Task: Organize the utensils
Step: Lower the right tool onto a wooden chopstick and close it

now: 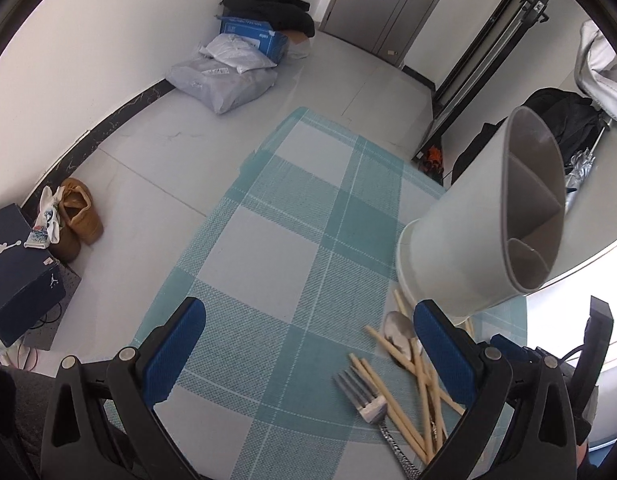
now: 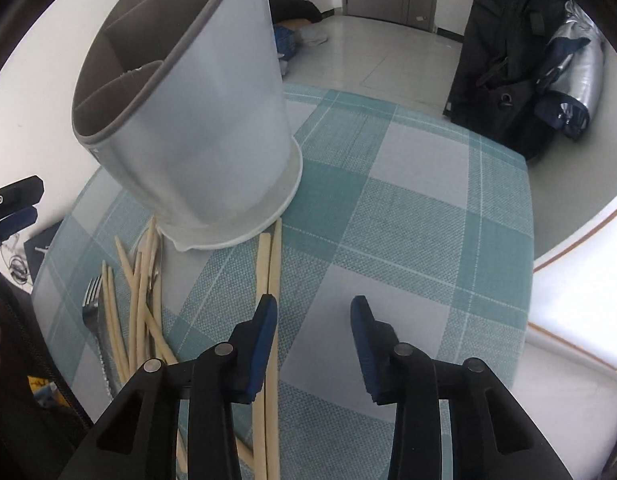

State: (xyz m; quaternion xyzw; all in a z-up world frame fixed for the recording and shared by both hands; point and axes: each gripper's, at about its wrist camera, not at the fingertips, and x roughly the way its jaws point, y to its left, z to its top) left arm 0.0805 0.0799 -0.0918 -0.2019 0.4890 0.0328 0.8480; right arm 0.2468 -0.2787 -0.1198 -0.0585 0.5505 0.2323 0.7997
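Chopsticks (image 2: pixel 270 264) lie paired below the holder (image 2: pixel 188 120), long axis twelve-to-six, passing the right gripper (image 2: pixel 314 344) at nine o'clock, outside its parted, empty fingers; left gripper (image 1: pixel 308 356) spread, empty, farther.

Both wrist cameras look steeply down, close above the checked tabletop (image 1: pixel 268 240). The left view faces the floor beyond its far edge. Both share the white utensil holder (image 2: pixel 212 128) and chopsticks (image 1: pixel 404 404).

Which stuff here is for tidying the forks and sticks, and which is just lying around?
For the job: white holder, chopsticks, fork, spoon.

Just lying around: brown shoes, blue shoebox, parcels, black bag.
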